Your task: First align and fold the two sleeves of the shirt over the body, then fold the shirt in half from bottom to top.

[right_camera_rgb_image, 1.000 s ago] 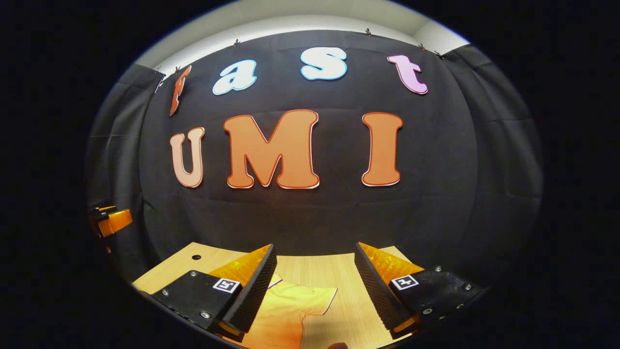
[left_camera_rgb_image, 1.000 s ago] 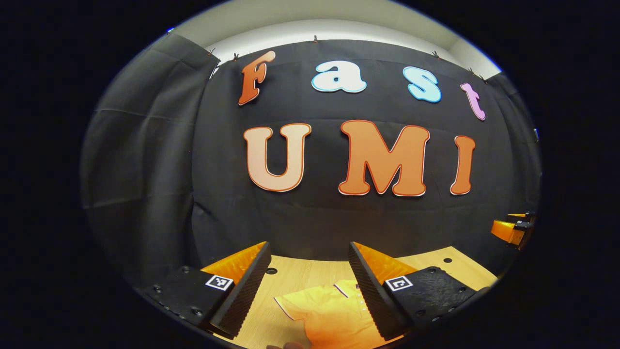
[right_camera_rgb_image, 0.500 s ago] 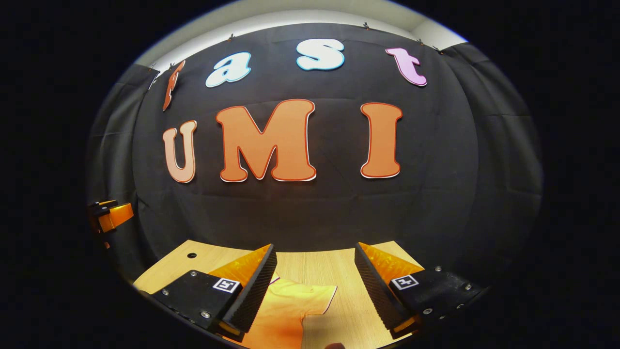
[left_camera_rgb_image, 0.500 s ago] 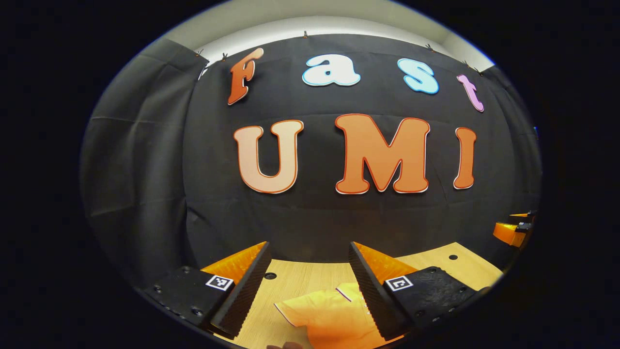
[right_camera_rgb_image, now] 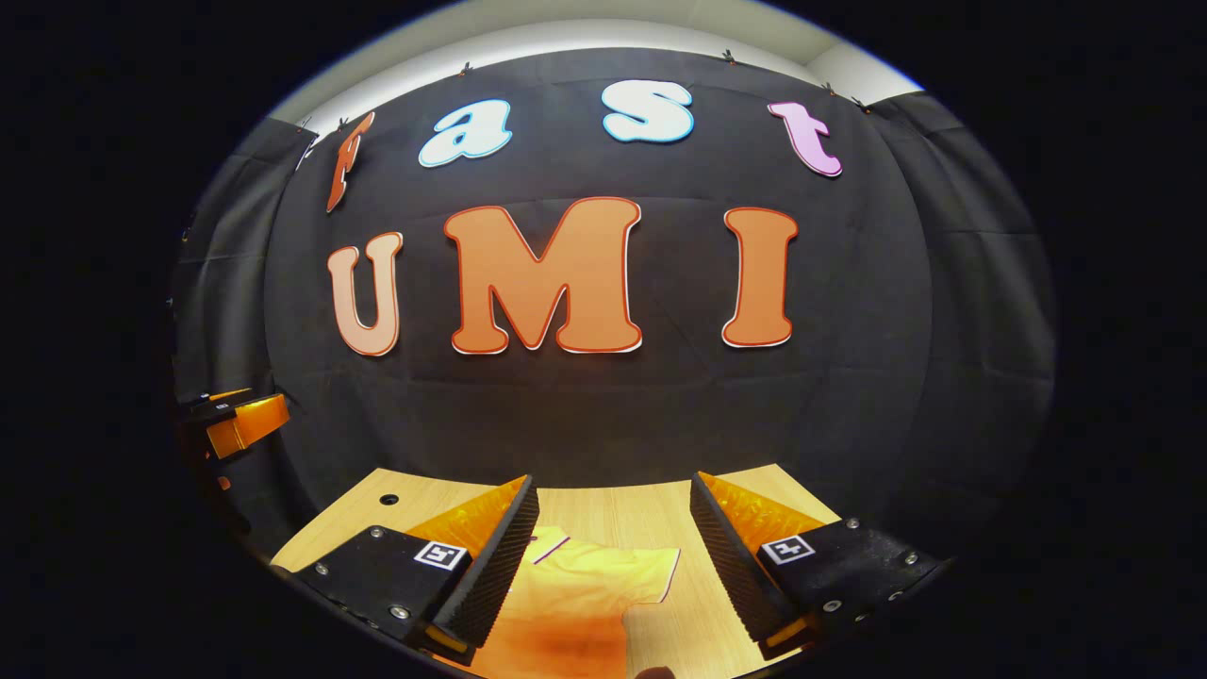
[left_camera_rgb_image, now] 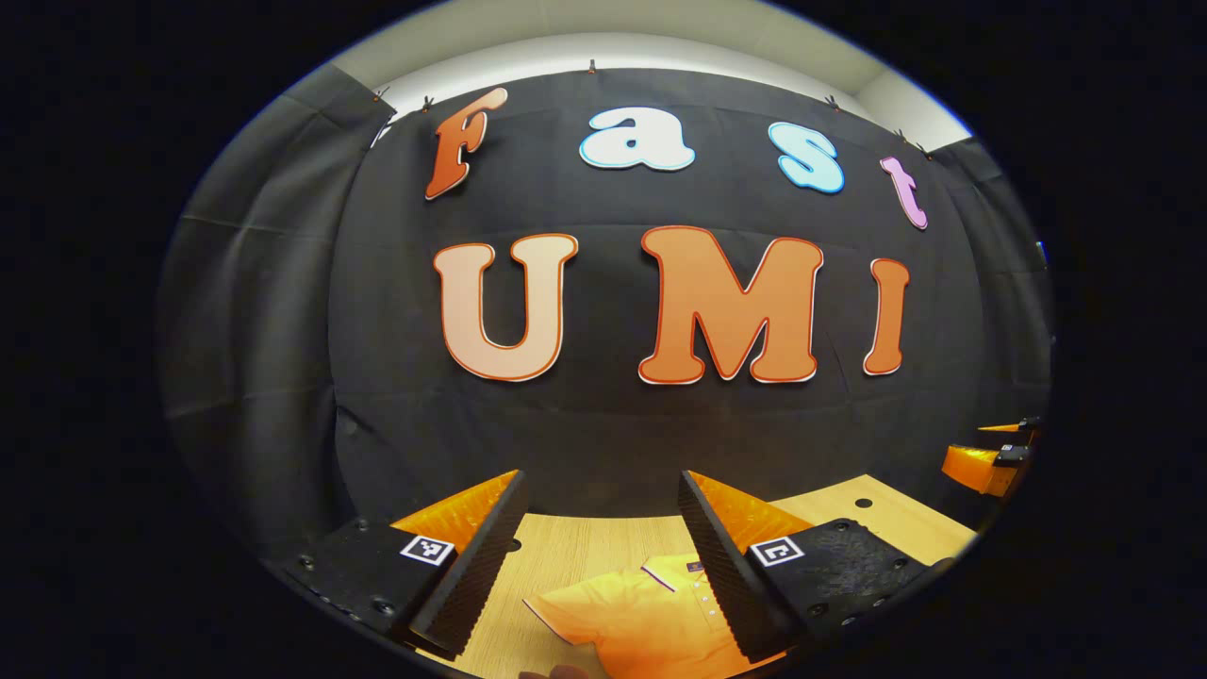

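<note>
Shirt [left_camera_rgb_image: 641, 613]: orange, lying flat on the desk [left_camera_rgb_image: 566, 547], collar toward the booth wall. Both short sleeves lie spread out to the sides; none folded over the body yet.

Left hand-held gripper [left_camera_rgb_image: 599, 556]: jaws wide apart, nothing between them, held above the desk. Below it, 1 sleeve [left_camera_rgb_image: 566, 608] with its dark-edged cuff, and the collar placket just beside the inner finger.

Right hand-held gripper [right_camera_rgb_image: 613, 556]: likewise released and empty, poised over the opposite sleeve [right_camera_rgb_image: 641, 575]. Shirt [right_camera_rgb_image: 575, 604] here runs under the inner finger. Desk [right_camera_rgb_image: 622, 505] shows bare wood beyond the sleeve.

Each view also catches the other gripper far off at the edge.

Step in hand, by my reading: approach for the sleeve fold, step 1 of 2. Task barely begun.

Next move calls for: lowering each gripper to its sleeve's outer edge, pinching near the cuff, then carrying both inward over the body, kept level with each other. Thin fabric lies flush on the wood, so a finger must get under the hem; risk of grabbing 2 layers or dragging the shirt askew.
</note>
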